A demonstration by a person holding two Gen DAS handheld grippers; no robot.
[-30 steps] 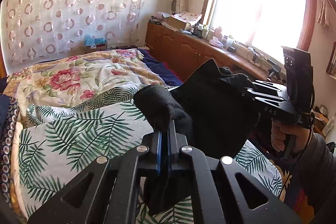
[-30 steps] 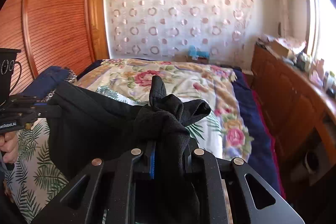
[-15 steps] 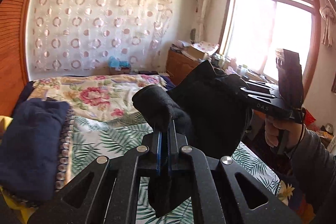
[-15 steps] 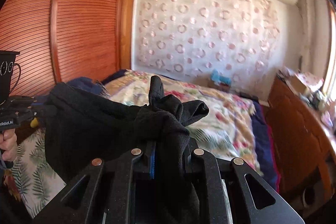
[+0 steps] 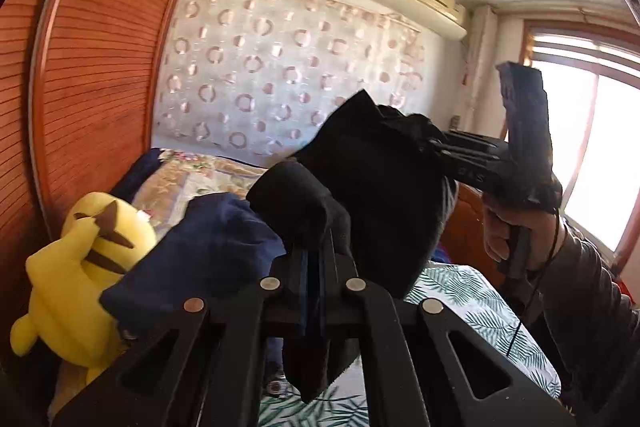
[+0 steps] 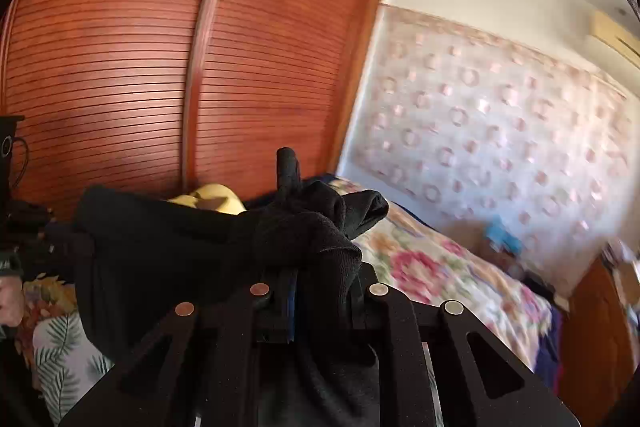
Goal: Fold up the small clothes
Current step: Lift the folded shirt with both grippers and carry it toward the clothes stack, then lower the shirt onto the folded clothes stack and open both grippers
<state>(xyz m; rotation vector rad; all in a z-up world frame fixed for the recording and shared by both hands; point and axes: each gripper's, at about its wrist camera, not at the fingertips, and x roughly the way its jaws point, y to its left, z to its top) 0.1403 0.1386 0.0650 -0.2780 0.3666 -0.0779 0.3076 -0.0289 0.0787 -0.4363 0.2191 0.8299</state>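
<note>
From my left wrist view, the slatted wooden wardrobe (image 5: 92, 75) fills nine o'clock, with a yellow plush toy (image 5: 76, 267) at eight o'clock leaning against a folded navy blanket (image 5: 200, 255). The circle-patterned curtain (image 5: 280, 83) hangs at twelve, an air conditioner (image 5: 426, 1) at one, a bright window (image 5: 600, 155) at three, and the palm-print bedsheet (image 5: 472, 299) at five. My right wrist view is motion-blurred; the floral quilt (image 6: 432, 267) lies at four o'clock. The black garment (image 5: 380, 187) hangs in the air above the bed, stretched between both tools, and its shape is hard to read. My left gripper (image 5: 316, 259) is clamped on one bunched edge. My right gripper (image 6: 290, 291) pinches the other, held level by the right hand (image 5: 504, 235).
</note>
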